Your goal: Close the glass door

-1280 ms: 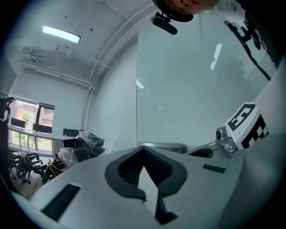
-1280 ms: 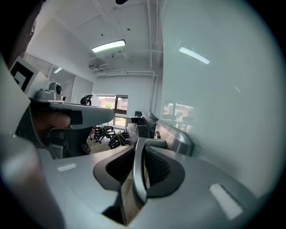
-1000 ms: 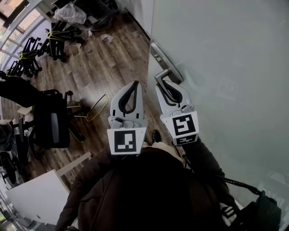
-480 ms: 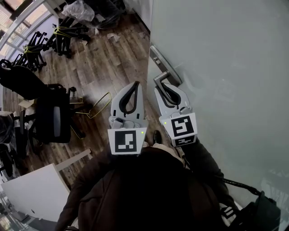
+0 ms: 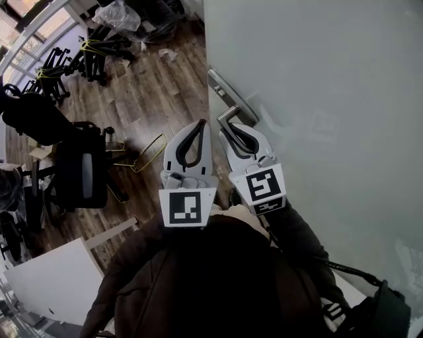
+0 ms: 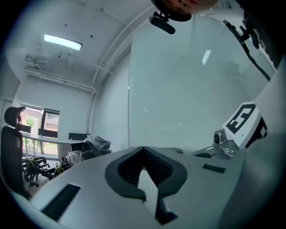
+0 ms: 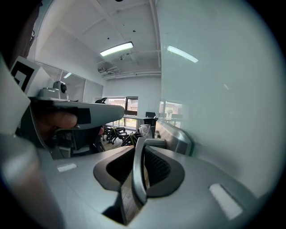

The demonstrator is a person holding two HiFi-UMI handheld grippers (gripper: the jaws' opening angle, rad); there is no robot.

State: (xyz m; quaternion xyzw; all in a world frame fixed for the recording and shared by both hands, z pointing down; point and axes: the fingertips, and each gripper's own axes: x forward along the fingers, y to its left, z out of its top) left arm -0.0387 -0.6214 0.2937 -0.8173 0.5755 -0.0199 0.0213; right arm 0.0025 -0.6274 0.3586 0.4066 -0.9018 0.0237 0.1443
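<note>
The frosted glass door (image 5: 317, 86) fills the right of the head view, its free edge running up the middle. A silver lever handle (image 5: 228, 119) juts from a metal plate (image 5: 221, 87) near that edge. My right gripper (image 5: 236, 134) is shut on the handle; in the right gripper view the silver handle (image 7: 137, 170) runs between the dark pads, out from its plate (image 7: 175, 135). My left gripper (image 5: 193, 135) hovers just left of it, shut with nothing held. In the left gripper view the left gripper (image 6: 144, 154) points at the glass door (image 6: 187, 89).
Brown wood floor (image 5: 139, 99) lies to the left. A black office chair (image 5: 82, 168) stands at the left, a yellow wire frame (image 5: 145, 155) beside it. Stacked chair bases (image 5: 66, 59) and a plastic bag (image 5: 109, 13) sit at the top left. A white panel (image 5: 56, 287) lies at the bottom left.
The door edge and handle have shifted left in the head view, my right gripper moving with the handle. The left gripper has barely moved.
</note>
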